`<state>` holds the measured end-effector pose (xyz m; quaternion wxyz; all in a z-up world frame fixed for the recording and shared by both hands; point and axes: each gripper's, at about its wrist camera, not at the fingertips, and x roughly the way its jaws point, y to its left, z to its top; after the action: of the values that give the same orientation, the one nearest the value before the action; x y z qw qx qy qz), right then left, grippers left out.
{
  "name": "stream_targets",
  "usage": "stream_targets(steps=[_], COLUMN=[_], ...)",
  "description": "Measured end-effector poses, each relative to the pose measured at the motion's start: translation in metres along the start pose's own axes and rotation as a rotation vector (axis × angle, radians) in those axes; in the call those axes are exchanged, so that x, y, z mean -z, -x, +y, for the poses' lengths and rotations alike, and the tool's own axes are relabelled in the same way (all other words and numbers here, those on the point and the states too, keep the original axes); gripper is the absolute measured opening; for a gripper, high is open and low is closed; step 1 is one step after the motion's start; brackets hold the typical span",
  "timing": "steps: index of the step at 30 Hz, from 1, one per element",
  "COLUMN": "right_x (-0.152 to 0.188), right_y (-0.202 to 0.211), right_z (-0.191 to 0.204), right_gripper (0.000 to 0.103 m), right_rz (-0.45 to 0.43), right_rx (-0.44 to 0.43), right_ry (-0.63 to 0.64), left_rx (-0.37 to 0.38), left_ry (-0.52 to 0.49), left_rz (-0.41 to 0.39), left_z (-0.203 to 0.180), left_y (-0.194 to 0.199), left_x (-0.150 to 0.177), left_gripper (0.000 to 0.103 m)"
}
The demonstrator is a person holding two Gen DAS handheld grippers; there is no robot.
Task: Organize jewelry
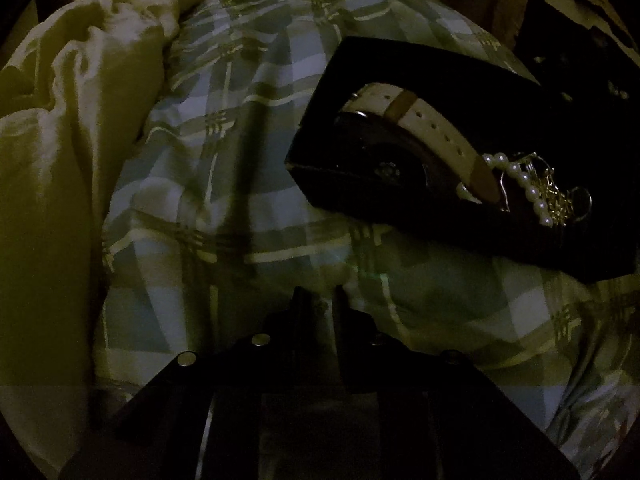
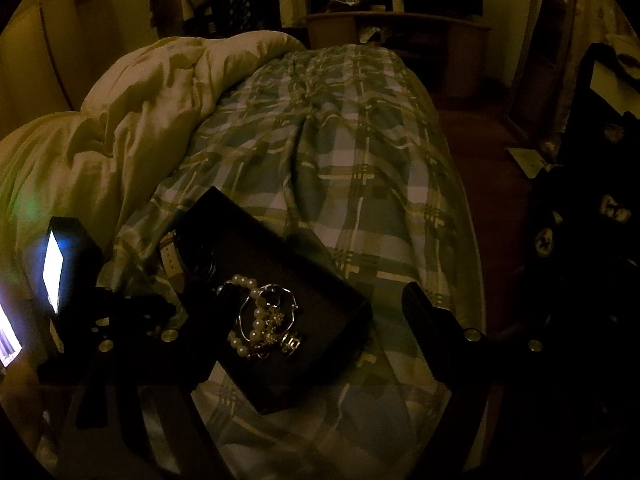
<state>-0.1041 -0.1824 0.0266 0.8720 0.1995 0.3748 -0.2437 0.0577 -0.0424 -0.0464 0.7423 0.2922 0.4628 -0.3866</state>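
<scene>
A black tray lies on the plaid bed sheet. In it are a watch with a white strap, a pearl bracelet and tangled gold pieces. My left gripper points down at the sheet to the left of the tray. Its fingers stand close together with a thin gap, and the dark hides whether anything is pinched there. My right gripper hangs open and wide over the tray's near end, with the jewelry heap between its fingers.
A cream duvet is bunched along the left of the bed. Brown floor runs along the bed's right edge, with dark clutter beyond it. A lit screen glows at the left. A cabinet stands past the bed's far end.
</scene>
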Motion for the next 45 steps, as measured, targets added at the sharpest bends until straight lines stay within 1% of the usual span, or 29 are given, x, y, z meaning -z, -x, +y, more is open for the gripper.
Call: stream_targets(steps=[5,8,10,14,18,21,24,27,30,34,37,40,42,43,44,45], right_x=[0.0,0.0,0.0,-0.001,-0.001,-0.001,-0.001,-0.002,-0.004,-0.007,-0.008,-0.009,-0.008,-0.008,-0.008,-0.008], right_y=[0.0,0.0,0.0,0.0,0.0,0.0,0.0,0.001,0.004,0.006,0.006,0.005,0.005,0.006,0.006,0.006], right_z=[0.0,0.0,0.0,0.0,0.0,0.0,0.0,-0.001,-0.004,-0.007,-0.01,-0.011,-0.012,-0.013,-0.013,-0.012], right_gripper=[0.083,0.083,0.083,0.083,0.083,0.083,0.083,0.083,0.083,0.083,0.083,0.083,0.088,0.088,0.088,0.088], right_rz=[-0.001,-0.002,-0.003,-0.003,-0.005,-0.005,-0.005,-0.009,-0.02,-0.03,-0.027,-0.027,-0.026,-0.028,-0.027,-0.027], right_rx=[0.001,-0.001,-0.001,-0.001,-0.002,-0.002,-0.002,0.001,0.008,0.04,0.046,0.068,0.082,0.084,0.082,0.079], right_ry=[0.0,-0.002,-0.003,-0.002,-0.006,-0.004,-0.005,-0.008,-0.013,-0.006,-0.006,0.002,0.004,0.002,0.0,0.002], left_rx=[0.018,0.031,0.038,0.07,0.127,0.153,0.19,0.209,0.212,0.221,0.229,0.203,0.204,0.187,0.174,0.168], left_ry=[-0.005,0.033,0.053,0.109,0.169,0.18,0.171,0.13,0.094,0.054,0.04,0.031,0.039,0.042,0.041,0.042], left_rz=[0.009,0.005,-0.016,-0.103,-0.185,-0.217,-0.237,-0.246,-0.245,-0.258,-0.252,-0.241,-0.231,-0.225,-0.224,-0.227], left_z=[-0.001,0.007,0.011,0.024,0.037,0.037,0.026,0.006,-0.017,-0.041,-0.052,-0.057,-0.056,-0.055,-0.054,-0.053], left_y=[0.0,0.005,0.012,0.038,0.064,0.076,0.084,0.084,0.083,0.086,0.085,0.081,0.079,0.077,0.077,0.077], left_x=[0.0,-0.001,-0.003,-0.01,-0.015,-0.017,-0.021,-0.032,-0.039,-0.045,-0.051,-0.052,-0.05,-0.049,-0.048,-0.047], left_gripper=[0.005,0.005,0.005,0.005,0.005,0.005,0.005,0.005,0.005,0.005,0.005,0.005,0.007,0.013,0.021,0.026])
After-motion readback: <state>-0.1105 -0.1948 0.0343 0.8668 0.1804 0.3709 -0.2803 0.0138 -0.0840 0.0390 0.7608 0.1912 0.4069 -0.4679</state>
